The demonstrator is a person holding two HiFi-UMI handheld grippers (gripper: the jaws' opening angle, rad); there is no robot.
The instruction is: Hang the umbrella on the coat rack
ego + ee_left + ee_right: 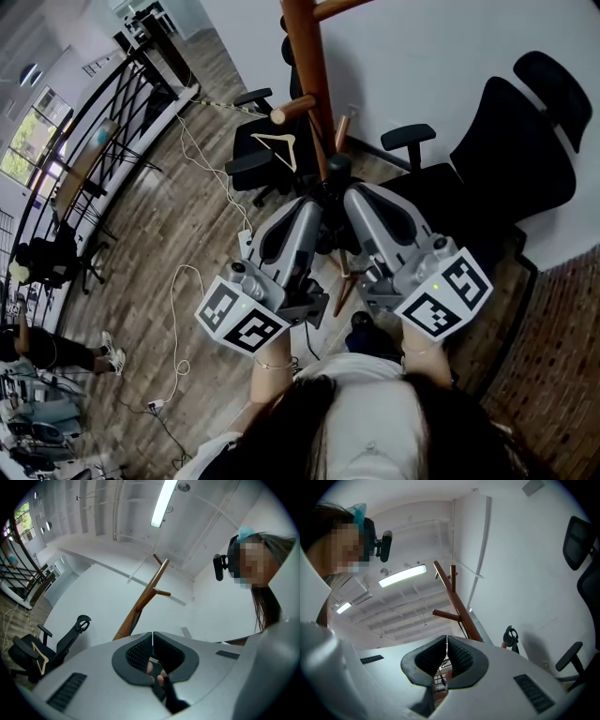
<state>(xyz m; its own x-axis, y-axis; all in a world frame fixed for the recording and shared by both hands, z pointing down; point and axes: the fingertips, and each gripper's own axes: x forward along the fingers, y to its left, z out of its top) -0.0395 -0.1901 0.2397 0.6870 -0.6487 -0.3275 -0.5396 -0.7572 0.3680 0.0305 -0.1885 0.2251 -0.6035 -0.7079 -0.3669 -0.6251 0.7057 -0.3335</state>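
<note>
L claw clenched, nothing in it. R claw clenched too, empty. Both are up side by side. Umbrella pokes out btwn their tips at 12 o'clock, just beside coat rack pole, mostly hidden.

Head view from above the person, facing steeply down, close over the grey left gripper and grey right gripper, brown plank floor well below, each gripper view tilted up along its own jaws toward white wall and ceiling, all three sharing the brown wooden coat rack pole.
</note>
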